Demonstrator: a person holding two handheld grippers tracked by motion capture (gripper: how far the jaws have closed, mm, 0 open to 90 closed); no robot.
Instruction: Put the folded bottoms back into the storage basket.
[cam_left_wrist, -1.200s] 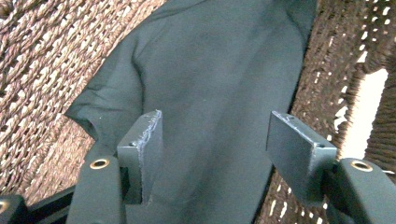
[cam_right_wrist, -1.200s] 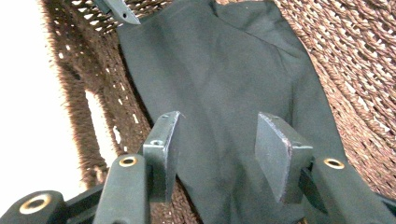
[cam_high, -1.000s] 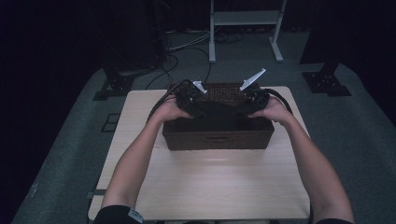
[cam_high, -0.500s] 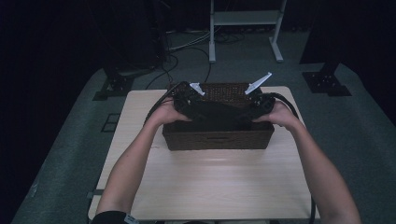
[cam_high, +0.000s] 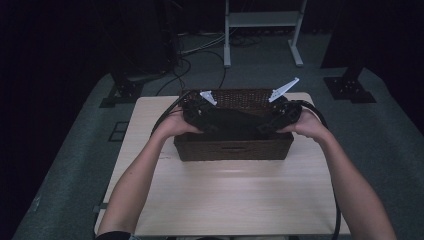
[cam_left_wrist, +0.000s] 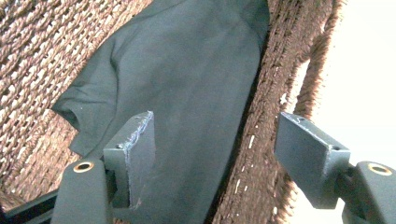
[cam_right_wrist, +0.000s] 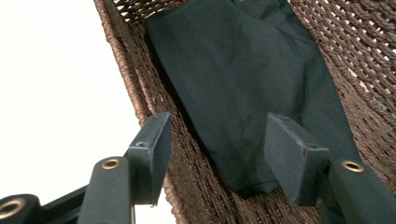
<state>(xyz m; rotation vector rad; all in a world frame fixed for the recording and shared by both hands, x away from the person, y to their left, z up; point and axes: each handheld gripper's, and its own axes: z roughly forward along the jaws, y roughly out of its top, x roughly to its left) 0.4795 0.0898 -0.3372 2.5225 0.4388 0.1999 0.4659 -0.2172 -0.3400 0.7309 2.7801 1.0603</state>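
Observation:
A brown woven basket (cam_high: 232, 150) stands on the light wooden table (cam_high: 225, 200) with a dark cloth (cam_high: 232, 122) lying inside it. My left gripper (cam_high: 202, 116) is at the basket's left end and my right gripper (cam_high: 272, 120) at its right end. In the left gripper view the left gripper (cam_left_wrist: 215, 121) is open, with the cloth (cam_left_wrist: 187, 70) and the basket wall (cam_left_wrist: 261, 154) lying beyond its jaws and free of the pads. The right gripper (cam_right_wrist: 218, 119) is open too, over the basket wall (cam_right_wrist: 140, 88) and cloth (cam_right_wrist: 243, 79). Both pairs of jaws have just been opening with nothing gripped.
Bare tabletop lies in front of the basket toward the person. Beyond the table, a white metal stand (cam_high: 262, 20), cables (cam_high: 200, 47) and dark stand feet (cam_high: 350, 90) sit on the grey floor.
Both grippers have drifted apart toward the basket's ends, the right one further right. The cloth lies flatter in the basket.

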